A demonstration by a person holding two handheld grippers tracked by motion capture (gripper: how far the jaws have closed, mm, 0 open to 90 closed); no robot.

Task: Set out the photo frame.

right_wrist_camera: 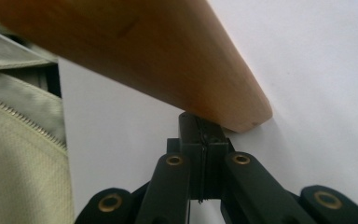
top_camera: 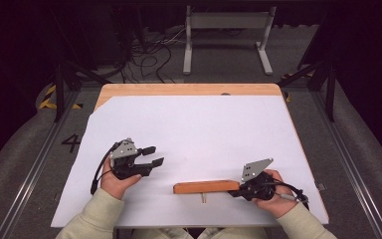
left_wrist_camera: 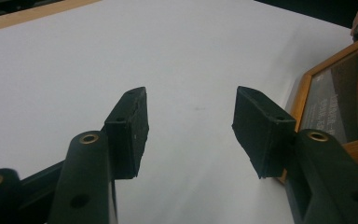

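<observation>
At the right end of the picture frame (top_camera: 206, 187) sits our right claw (top_camera: 235, 189). Its two jaws are pressed tight together, with nothing that we can see between them. Their tips sit right at the frame's rounded wooden corner. We cannot tell if they push on it.

Off to the left of the frame, well apart from it, is our left claw (top_camera: 149, 156). Its two jaws stand apart and hold nothing; we see bare white between them. They point toward the frame.

We count two claws, one in each hand: the left hand (top_camera: 114, 181) and the right hand (top_camera: 273, 196). We count one frame. It stands up on its edge, so from above it looks like a brown bar. One small wooden peg (top_camera: 204, 198) pokes out from the frame on our side.

Inside the frame is one picture (left_wrist_camera: 349, 93), dark with orange in it. It is too blurry for us to tell more.

Under the frame lies one big white sheet (top_camera: 194, 129). Under that is one wooden table (top_camera: 189, 89), whose edge peeks out on the far side of the frame.
</observation>
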